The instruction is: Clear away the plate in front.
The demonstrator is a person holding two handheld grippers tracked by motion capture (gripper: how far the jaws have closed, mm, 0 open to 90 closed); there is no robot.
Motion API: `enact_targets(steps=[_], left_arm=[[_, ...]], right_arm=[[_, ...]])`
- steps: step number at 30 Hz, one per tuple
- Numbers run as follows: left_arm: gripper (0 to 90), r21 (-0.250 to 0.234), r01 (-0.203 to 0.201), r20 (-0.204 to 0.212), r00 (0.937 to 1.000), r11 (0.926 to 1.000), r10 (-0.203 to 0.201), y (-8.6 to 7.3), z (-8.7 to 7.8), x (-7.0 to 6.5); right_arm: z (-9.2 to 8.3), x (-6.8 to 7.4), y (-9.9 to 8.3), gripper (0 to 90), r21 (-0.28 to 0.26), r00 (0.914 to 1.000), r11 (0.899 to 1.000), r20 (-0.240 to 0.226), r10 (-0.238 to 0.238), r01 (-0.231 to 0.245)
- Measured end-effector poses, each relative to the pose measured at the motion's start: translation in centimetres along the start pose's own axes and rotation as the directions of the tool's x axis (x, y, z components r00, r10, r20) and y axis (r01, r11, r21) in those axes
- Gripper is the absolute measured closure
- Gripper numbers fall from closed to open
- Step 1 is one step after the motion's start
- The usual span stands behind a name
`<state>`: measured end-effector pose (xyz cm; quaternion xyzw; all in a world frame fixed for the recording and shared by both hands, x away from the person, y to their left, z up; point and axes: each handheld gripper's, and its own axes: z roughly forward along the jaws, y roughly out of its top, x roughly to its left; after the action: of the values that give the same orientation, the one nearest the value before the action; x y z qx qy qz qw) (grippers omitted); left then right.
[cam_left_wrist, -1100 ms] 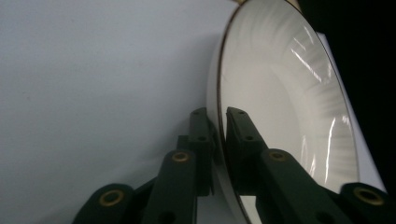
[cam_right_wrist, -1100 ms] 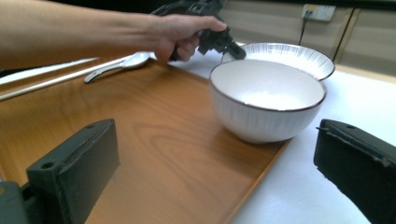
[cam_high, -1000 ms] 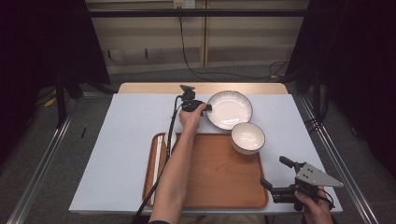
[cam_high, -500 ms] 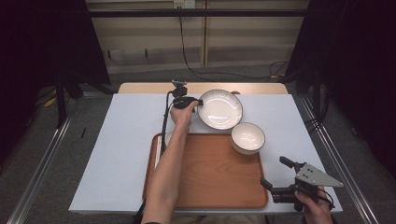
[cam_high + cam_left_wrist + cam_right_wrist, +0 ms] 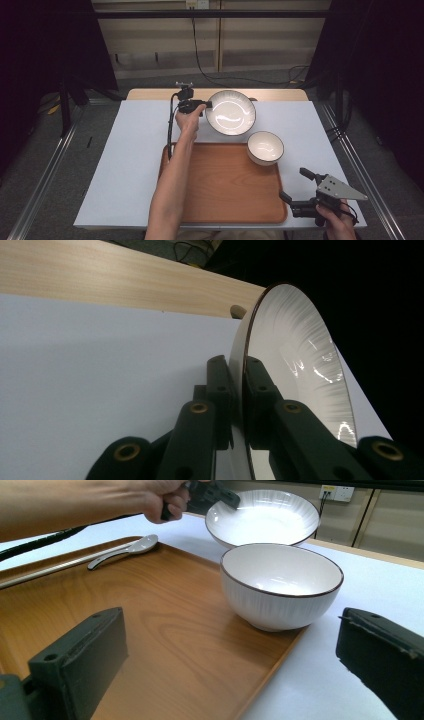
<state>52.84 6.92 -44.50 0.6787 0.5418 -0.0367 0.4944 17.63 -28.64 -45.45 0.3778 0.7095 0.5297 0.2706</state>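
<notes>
My left gripper (image 5: 206, 105) is shut on the left rim of a wide white plate with a dark edge (image 5: 231, 112) at the far middle of the table. The left gripper view has both black jaws clamped on that rim, and the plate (image 5: 295, 355) stands tilted clear of the white table. A smaller white bowl (image 5: 265, 147) sits on the far right corner of the wooden tray (image 5: 225, 190). My right gripper (image 5: 292, 184) hovers open near the tray's front right corner, its fingers (image 5: 80, 655) spread wide and pointing at the bowl (image 5: 282, 582).
A white spoon (image 5: 125, 550) and long chopsticks (image 5: 45, 570) lie along the tray's left side, under the person's left forearm (image 5: 172, 185). A wooden strip (image 5: 150, 94) runs along the table's far edge. White tabletop (image 5: 125, 160) extends left of the tray.
My left gripper has carried the plate a little left and up off the table, tilting it. The right gripper has stayed where it was.
</notes>
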Motion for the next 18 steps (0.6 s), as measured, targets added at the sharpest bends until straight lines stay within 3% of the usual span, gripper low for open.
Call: enact_targets(steps=[4,10,14,16,18], left_arm=[[84.1,0.001,-0.035,-0.004,0.9994,0.9994,0.035,0.0,-1.1,0.0],[83.9,-0.006,-0.043,-0.014,0.999,0.9991,0.043,-0.4,-3.1,0.3],[84.1,0.003,-0.056,0.013,0.9983,0.9984,0.056,-0.3,-4.2,0.2],[84.1,0.007,-0.097,0.027,0.995,0.9953,0.096,-0.3,-4.7,0.0],[84.0,0.015,-0.108,0.04,0.9934,0.994,0.107,-0.4,-5.1,-0.2]], right_arm=[[0.1,0.0,0.0,0.0,-0.002,1.0,1.0,-0.002,-0.002,0.002],[0.1,0.1,0.0,0.0,-0.001,1.0,1.0,0.003,0.002,-0.002],[0.1,0.1,0.1,0.0,-0.005,1.0,1.0,0.006,0.001,-0.001],[0.1,0.1,0.1,0.0,-0.003,1.0,1.0,0.002,0.001,-0.001],[0.1,0.2,0.1,0.0,-0.004,1.0,1.0,0.002,0.003,-0.003]])
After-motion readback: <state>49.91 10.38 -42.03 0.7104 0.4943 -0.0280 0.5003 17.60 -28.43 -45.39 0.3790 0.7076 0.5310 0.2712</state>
